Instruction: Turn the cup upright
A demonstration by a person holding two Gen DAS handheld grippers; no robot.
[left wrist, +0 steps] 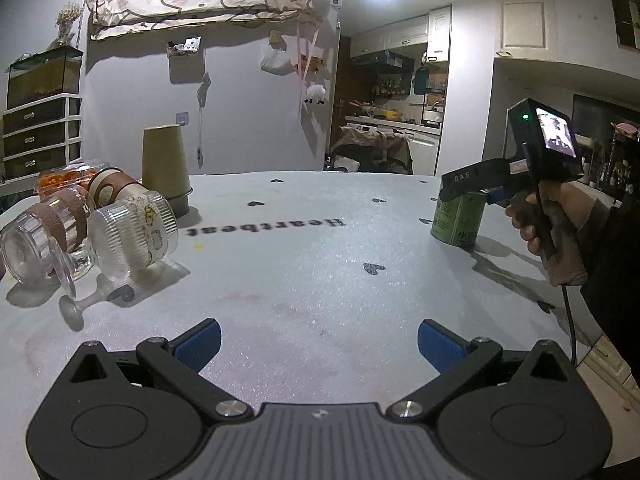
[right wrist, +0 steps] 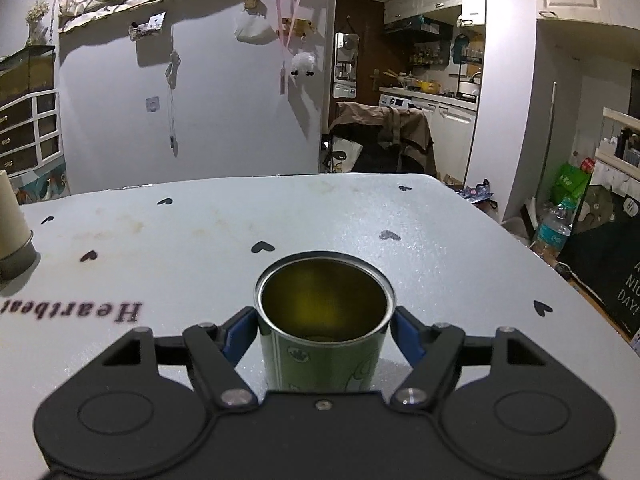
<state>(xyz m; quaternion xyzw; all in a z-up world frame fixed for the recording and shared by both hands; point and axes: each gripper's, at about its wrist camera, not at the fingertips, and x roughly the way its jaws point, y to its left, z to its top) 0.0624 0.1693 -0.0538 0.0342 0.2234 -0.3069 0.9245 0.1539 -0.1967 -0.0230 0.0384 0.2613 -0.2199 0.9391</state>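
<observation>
So the surface (left wrist: 320,264) is the big pale sheet with little black hearts and the word "Heartbeat" printed on it; everything sits on that. The right gripper (right wrist: 324,330) has its jaws closed around the green tin cup (right wrist: 324,320), which stands mouth-up near the right side of the surface, open rim facing the ceiling. My read is the flip on this one is basically done and we're at the let-go step; next move calls for easing the jaws apart without nudging it, then backing straight off. The left gripper (left wrist: 319,346) hangs low over the bare middle with jaws wide open, nothing between them.

Count, biggest first: one brown paper cup (left wrist: 165,164) upside down at the back left; three glass cups on their sides in a cluster beside it, namely a ribbed cup (left wrist: 134,234), a clear handled cup (left wrist: 44,242) and a banded cup (left wrist: 114,186); one green tin. So those tipped ones likely come next.
</observation>
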